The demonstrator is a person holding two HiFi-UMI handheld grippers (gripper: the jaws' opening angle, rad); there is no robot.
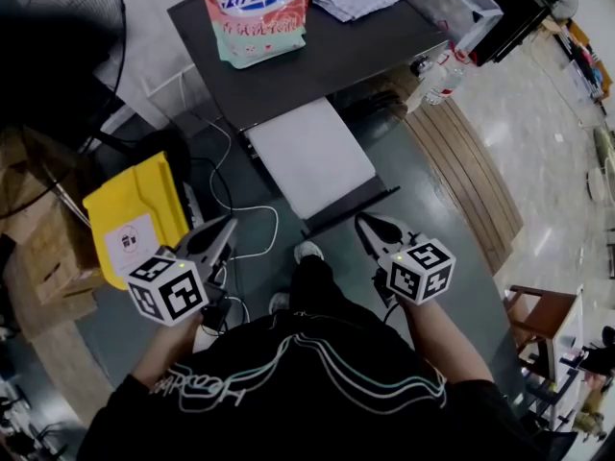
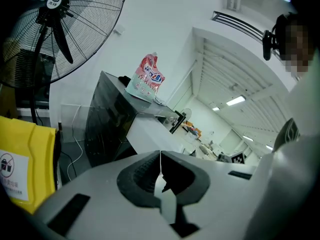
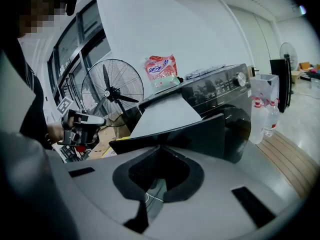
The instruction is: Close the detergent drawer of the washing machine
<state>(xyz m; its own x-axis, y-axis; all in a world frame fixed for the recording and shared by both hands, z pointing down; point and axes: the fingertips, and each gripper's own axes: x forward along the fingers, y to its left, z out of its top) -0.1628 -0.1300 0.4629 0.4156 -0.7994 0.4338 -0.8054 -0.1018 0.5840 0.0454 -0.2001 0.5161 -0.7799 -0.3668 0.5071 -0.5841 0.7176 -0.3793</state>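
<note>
**Head view.** The drawer [image 1: 307, 157] juts far out from the front edge of the washer [image 1: 327, 60], with its dark front panel nearest the person. The left gripper [image 1: 229, 225] and right gripper [image 1: 365, 225] hang short of the panel, one on each side, touching nothing. Closing has not begun. The next move probably calls for one tip set squarely on the panel and a straight push toward the washer.

**Left gripper view.** The jaws are pressed together and empty. Only this view shows the drawer's [image 2: 150, 134] side wall.

**Right gripper view.** The jaws meet with nothing between them. The panel's face [image 3: 175, 134] and the washer's front show here, both hidden from above.
</note>
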